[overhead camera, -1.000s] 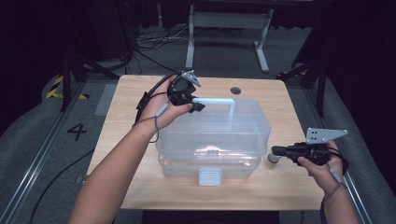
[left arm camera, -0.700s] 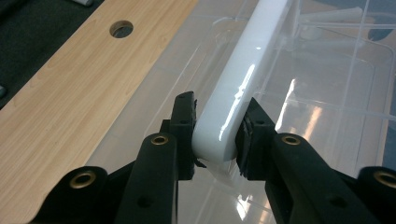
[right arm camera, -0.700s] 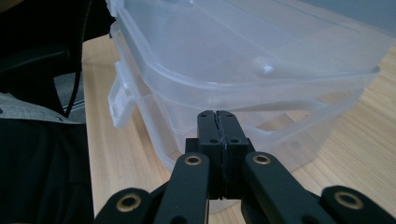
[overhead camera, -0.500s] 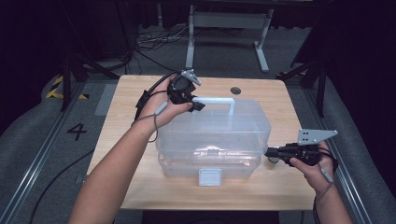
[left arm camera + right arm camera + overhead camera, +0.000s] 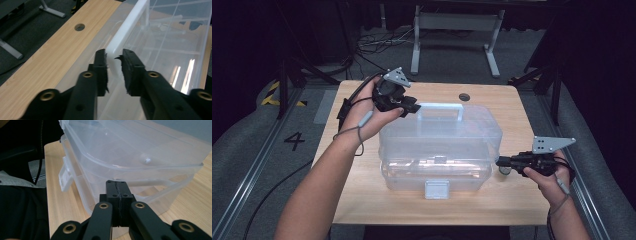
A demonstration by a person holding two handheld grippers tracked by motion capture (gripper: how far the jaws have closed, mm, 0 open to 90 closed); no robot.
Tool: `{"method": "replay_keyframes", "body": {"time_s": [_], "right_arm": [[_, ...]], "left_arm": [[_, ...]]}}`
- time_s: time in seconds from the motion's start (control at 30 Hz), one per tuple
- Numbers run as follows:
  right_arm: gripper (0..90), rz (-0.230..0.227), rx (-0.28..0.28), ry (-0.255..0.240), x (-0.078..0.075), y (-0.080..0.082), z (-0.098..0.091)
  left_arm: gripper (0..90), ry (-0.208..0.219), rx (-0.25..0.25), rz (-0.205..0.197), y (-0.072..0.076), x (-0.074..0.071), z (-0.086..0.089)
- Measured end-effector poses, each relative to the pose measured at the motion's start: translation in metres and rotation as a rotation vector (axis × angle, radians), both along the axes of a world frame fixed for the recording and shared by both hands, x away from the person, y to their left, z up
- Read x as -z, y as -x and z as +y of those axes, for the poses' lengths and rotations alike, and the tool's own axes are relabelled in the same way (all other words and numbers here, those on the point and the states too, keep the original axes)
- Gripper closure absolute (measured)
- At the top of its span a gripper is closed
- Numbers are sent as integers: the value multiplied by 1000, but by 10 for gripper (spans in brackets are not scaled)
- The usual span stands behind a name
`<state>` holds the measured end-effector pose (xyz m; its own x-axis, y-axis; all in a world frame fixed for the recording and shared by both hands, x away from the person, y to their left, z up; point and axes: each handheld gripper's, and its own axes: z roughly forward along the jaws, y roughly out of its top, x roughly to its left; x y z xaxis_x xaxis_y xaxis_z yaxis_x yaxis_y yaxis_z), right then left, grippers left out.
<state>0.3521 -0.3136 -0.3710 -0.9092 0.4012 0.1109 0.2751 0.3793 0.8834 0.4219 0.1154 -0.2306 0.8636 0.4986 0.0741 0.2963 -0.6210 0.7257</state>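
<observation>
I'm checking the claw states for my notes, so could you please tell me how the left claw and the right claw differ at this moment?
The left claw stands at the box's white handle, far side; the right claw is at the box's right end, near its base. The left claw has a gap between its jaws and has just been closing, with the handle's end at the tips; the right claw is shut on nothing. Both are black and hand-held.

Clear plastic box (image 5: 439, 145) hides its own contents behind glare in the high view (nothing inside can be made out); its far end runs off the left gripper view's edge.
</observation>
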Motion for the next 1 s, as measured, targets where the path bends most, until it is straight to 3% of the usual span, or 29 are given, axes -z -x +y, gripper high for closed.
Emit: {"method": "replay_keyframes", "body": {"time_s": [0.03,0.13,0.27,0.63,0.8,1.0], "right_arm": [[900,-1,1,-1,-1,0,0],[900,-5,9,-8,-2,-1,0],[900,-19,24,-8,-6,0,1],[900,-44,37,-53,-15,-4,8],[900,-59,51,-70,-18,-6,13],[900,-80,76,-88,-22,-9,18]], "left_arm": [[797,-14,-7,-7,1,-1,2],[896,-4,-29,-22,5,-4,9],[900,38,-49,-33,11,-10,20],[900,104,-68,-50,34,-16,55],[900,140,-75,-57,45,-14,71],[900,168,-63,-64,65,0,82]]}}
